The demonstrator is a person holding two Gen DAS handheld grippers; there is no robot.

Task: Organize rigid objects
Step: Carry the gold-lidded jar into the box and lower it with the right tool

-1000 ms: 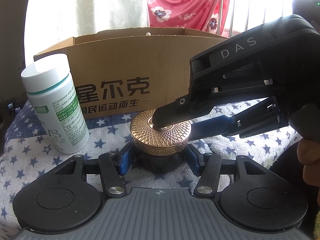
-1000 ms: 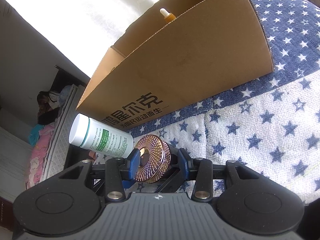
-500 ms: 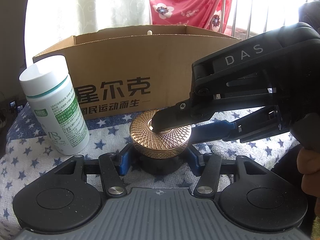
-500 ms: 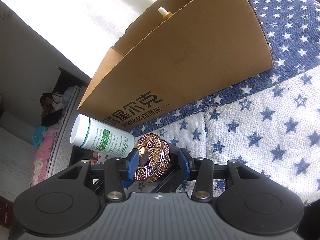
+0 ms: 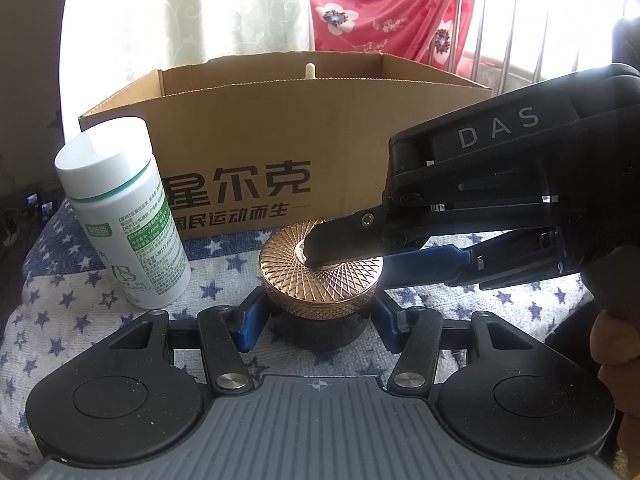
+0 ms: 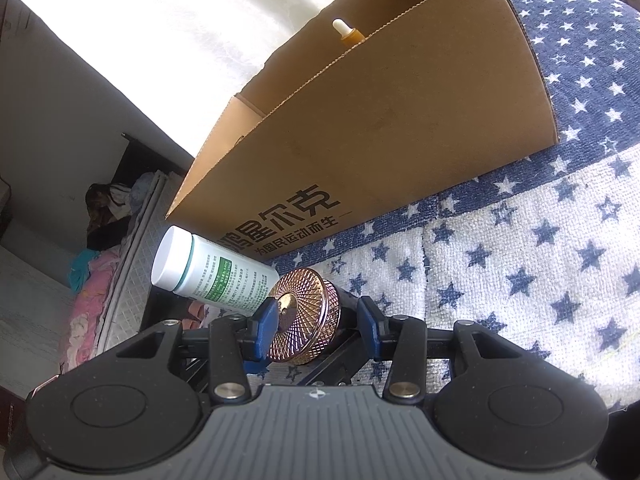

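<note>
A dark jar with a rose-gold patterned lid [image 5: 320, 276] is held between both grippers, just above the star-patterned cloth [image 5: 72, 320]. My left gripper [image 5: 318, 324] has its blue pads on the jar's dark sides. My right gripper [image 6: 316, 330] grips the same jar [image 6: 304, 316] top to bottom; one finger [image 5: 344, 240] lies across the lid. A white bottle with a green label [image 5: 128, 216] stands to the left, also in the right wrist view [image 6: 212, 272]. An open cardboard box [image 5: 288, 152] stands behind.
A dropper bottle's white tip [image 5: 310, 70] sticks up inside the box, seen too in the right wrist view [image 6: 346, 32]. A red floral cloth [image 5: 384, 4] hangs on a metal rail behind. The cloth surface drops off at left [image 6: 132, 248].
The jar and both grippers have risen slightly and shifted a little; the box's far inner wall shows more. Both grips are unchanged.
</note>
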